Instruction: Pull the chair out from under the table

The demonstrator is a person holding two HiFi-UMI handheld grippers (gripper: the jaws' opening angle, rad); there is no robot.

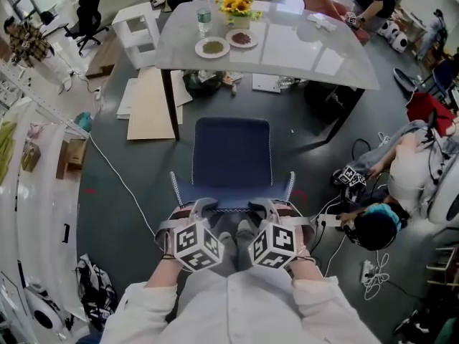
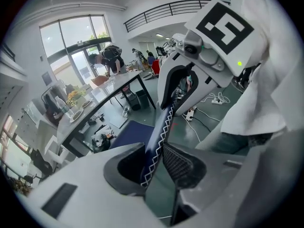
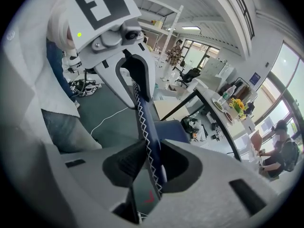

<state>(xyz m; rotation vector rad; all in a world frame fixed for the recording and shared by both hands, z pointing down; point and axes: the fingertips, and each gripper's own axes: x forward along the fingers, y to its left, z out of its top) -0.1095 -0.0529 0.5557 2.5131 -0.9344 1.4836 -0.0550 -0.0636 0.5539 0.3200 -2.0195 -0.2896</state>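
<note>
The chair has a blue seat [image 1: 231,153] that stands on the grey floor just in front of the grey table [image 1: 308,52]. Its blue backrest [image 1: 231,196], edged with white zigzag stitching, is nearest to me. My left gripper [image 1: 195,209] is shut on the backrest's top edge at its left end, and my right gripper [image 1: 265,208] is shut on it at the right end. In the left gripper view the stitched edge [image 2: 160,134] runs between that gripper's [image 2: 156,164] pads. The right gripper view shows the same edge [image 3: 142,118] clamped in the right gripper [image 3: 149,167].
Two plates [image 1: 212,46], a bottle [image 1: 204,14] and yellow flowers [image 1: 238,4] sit on the table. A dark table leg [image 1: 172,110] stands left of the seat. A person [image 1: 412,167] sits on the floor at the right among cables. Flat boards [image 1: 150,102] lie at the left.
</note>
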